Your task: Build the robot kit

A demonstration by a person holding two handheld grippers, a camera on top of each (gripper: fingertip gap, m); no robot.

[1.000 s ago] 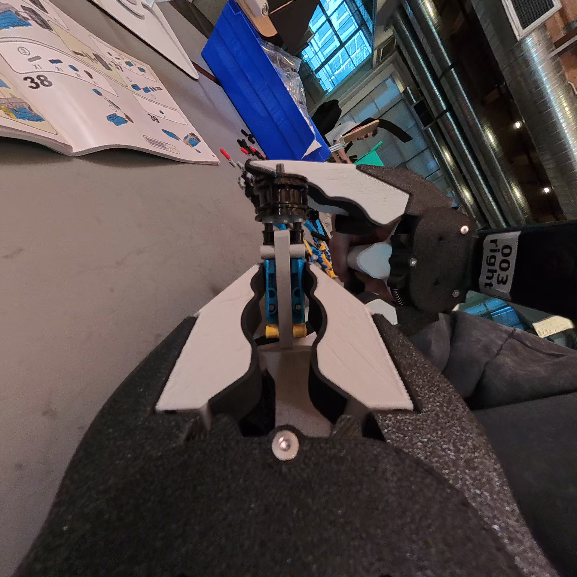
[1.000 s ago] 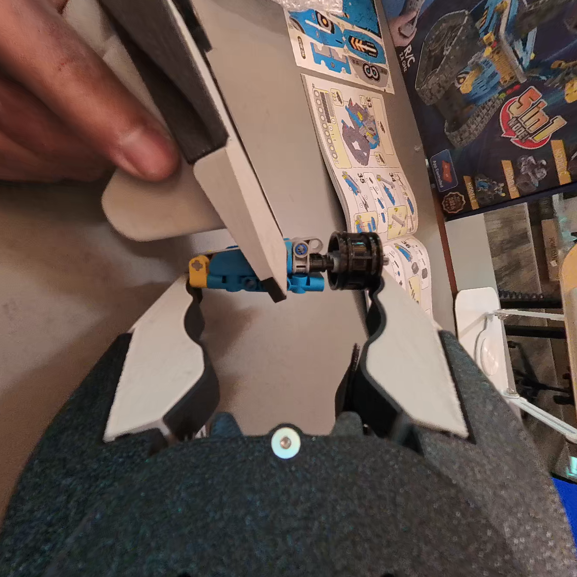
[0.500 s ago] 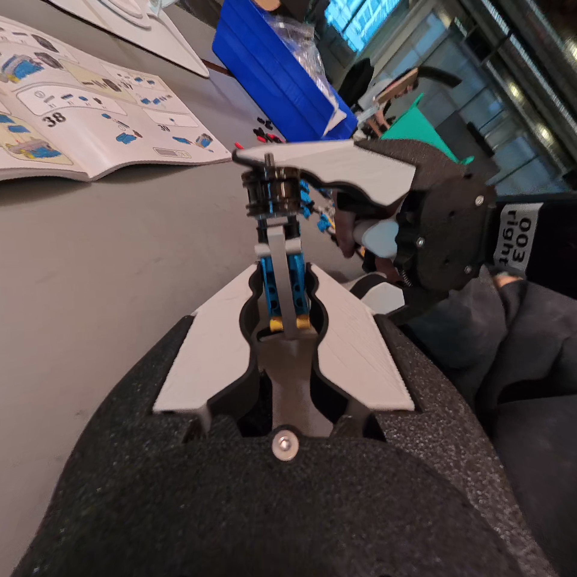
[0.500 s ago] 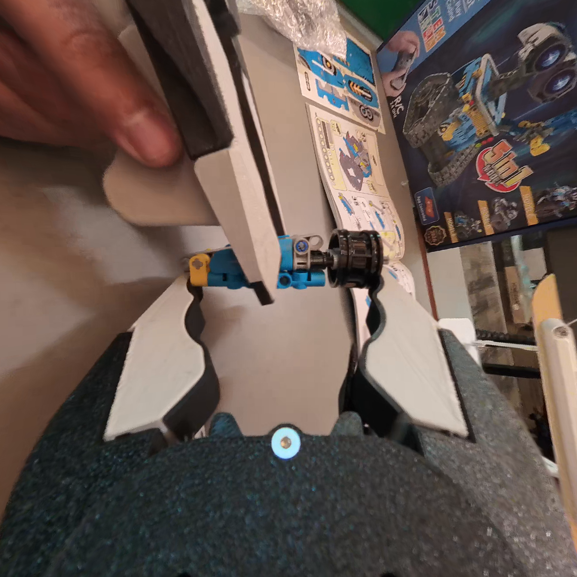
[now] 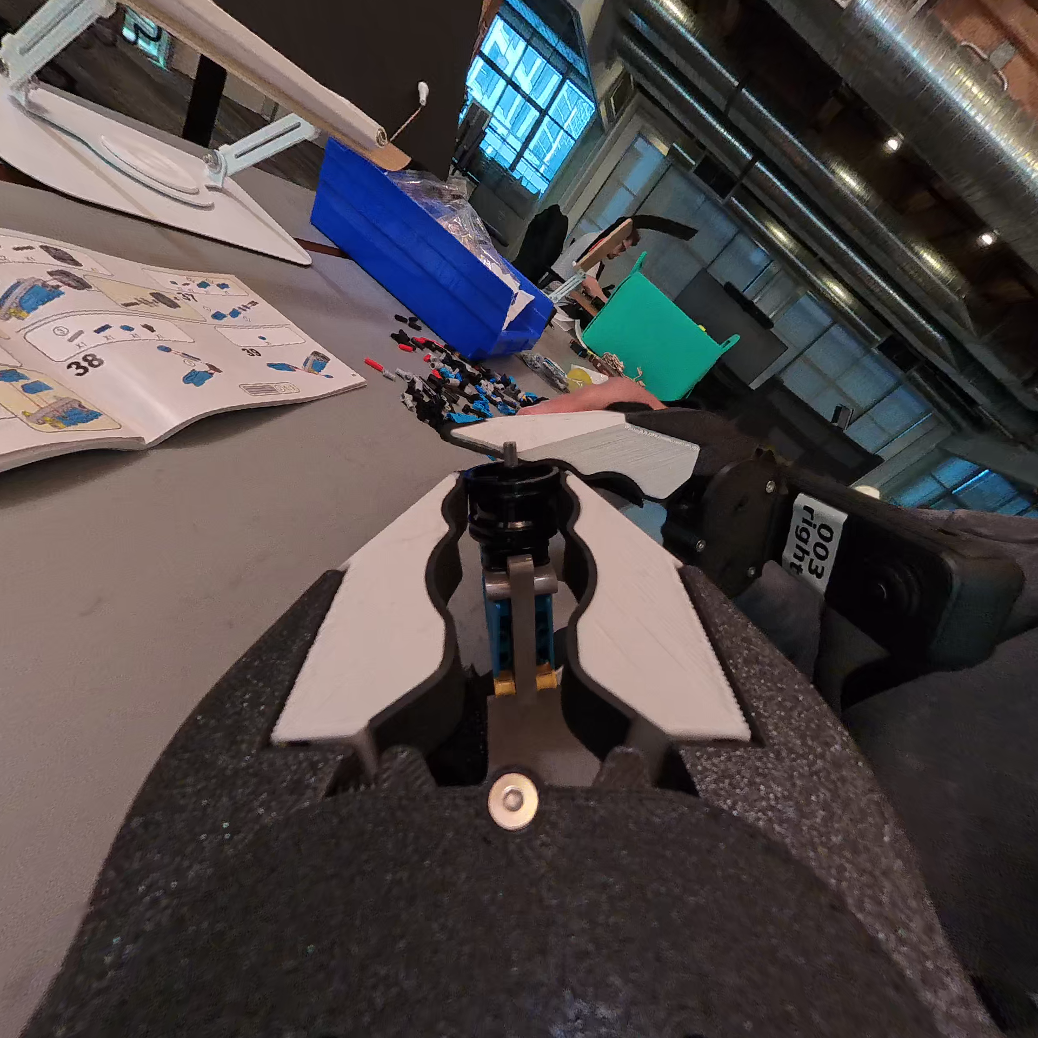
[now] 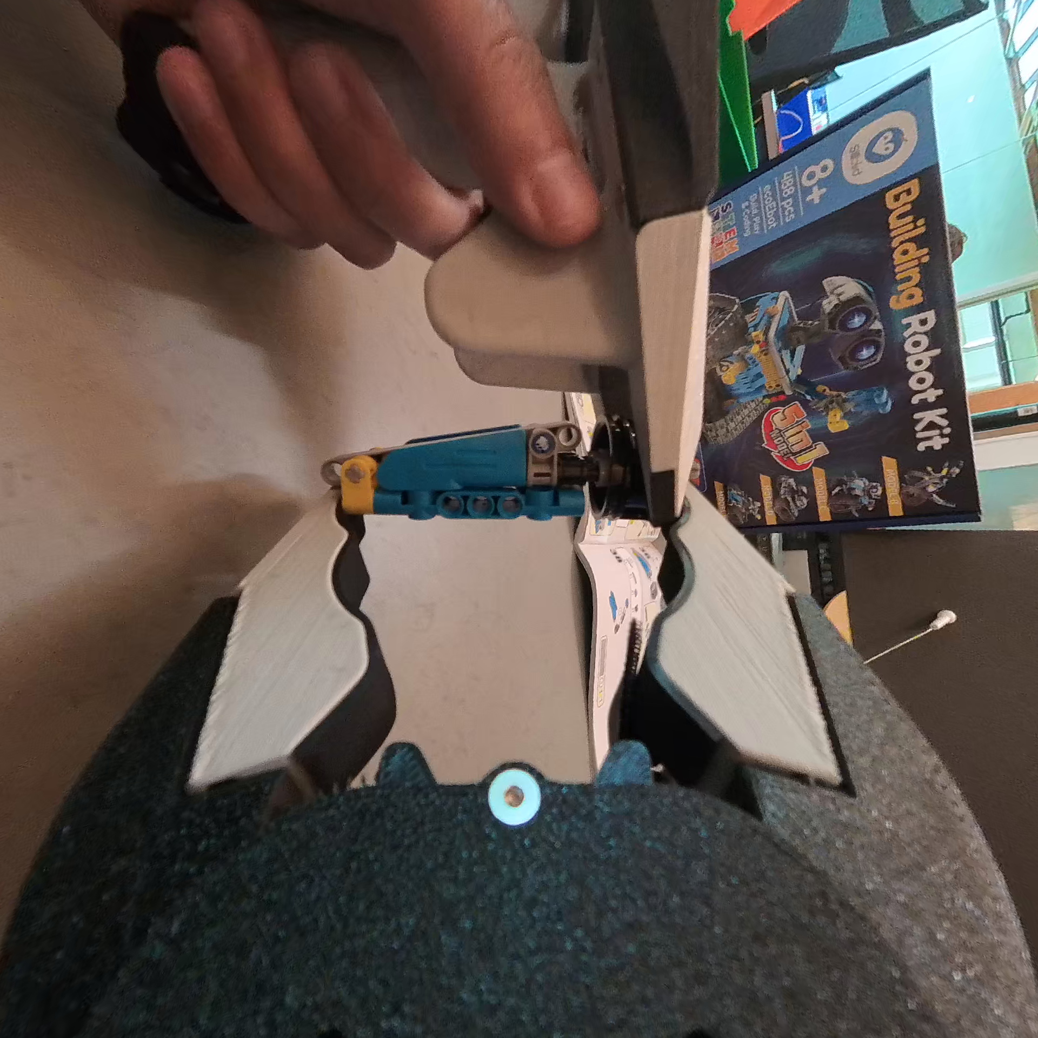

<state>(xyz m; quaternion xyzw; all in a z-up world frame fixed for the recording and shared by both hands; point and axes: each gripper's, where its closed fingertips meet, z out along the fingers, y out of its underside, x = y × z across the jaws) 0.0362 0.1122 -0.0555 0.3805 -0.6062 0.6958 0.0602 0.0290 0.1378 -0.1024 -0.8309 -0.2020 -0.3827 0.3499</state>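
A small brick assembly, a blue beam with a yellow end and a black wheel on an axle, is held above the grey table. My left gripper is shut on the black wheel, with the blue beam lying back between its fingers. In the right wrist view it comes in from above, and one of its fingers hides most of the wheel. My right gripper spans the assembly end to end, one tip at the yellow end, the other at the axle end. In the left wrist view one of its fingers lies across the axle tip.
An open instruction booklet lies on the table to the left, with a white stand behind it. A blue bin, a pile of small loose parts and a green bin sit beyond. A kit box stands upright. A hand holds the left gripper.
My left gripper has moved from the blue beam up to the black wheel, its fingers set wider. Both grippers and the assembly have tilted and shifted relative to the table.
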